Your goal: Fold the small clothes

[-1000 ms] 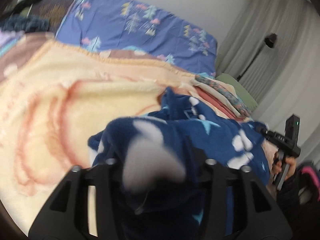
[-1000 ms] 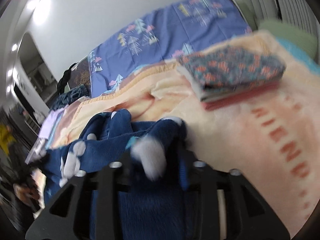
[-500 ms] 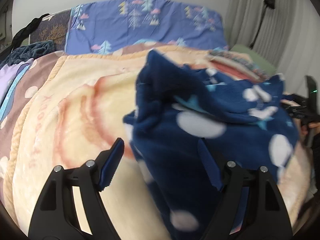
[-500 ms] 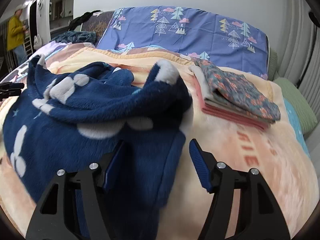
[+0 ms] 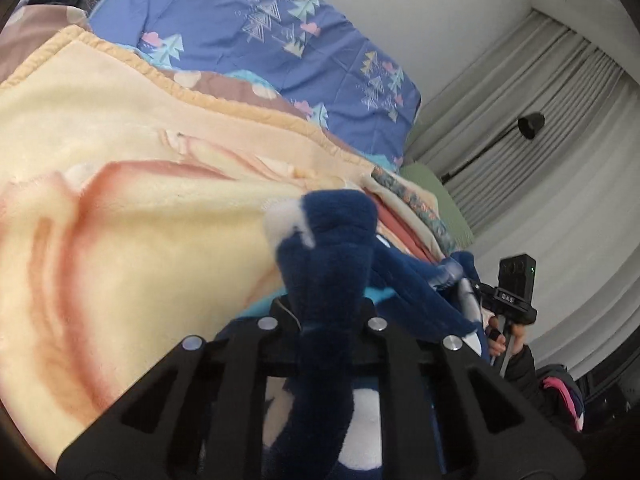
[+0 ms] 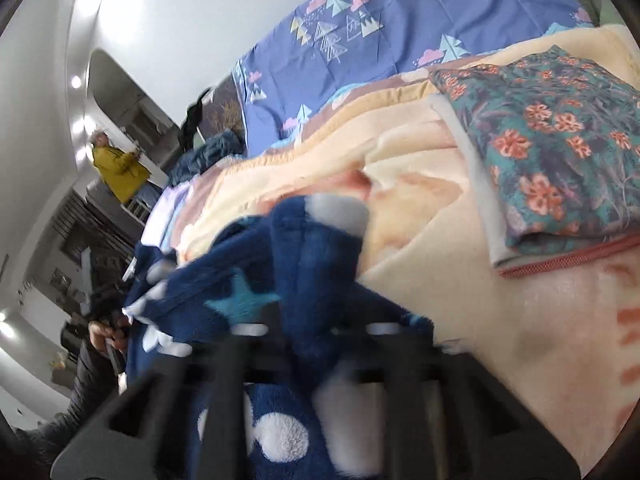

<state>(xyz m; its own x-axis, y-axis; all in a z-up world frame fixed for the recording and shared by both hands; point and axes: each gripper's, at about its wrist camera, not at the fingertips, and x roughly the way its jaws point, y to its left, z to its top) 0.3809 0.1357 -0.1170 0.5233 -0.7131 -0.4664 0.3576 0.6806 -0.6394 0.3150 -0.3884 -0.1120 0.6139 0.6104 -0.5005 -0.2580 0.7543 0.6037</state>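
Both grippers clamp navy fleece garment [image 5: 328, 280] between fingers.

Both the left gripper [image 5: 322, 316] and right gripper [image 6: 316, 330], open half a second ago, now clamp the navy fleece garment [image 5: 332, 264]

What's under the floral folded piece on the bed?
The floral folded piece lies on top of a pale folded layer with a coral-red edge lowest, all on the cream blanket. How many garments are stacked beneath is covered.
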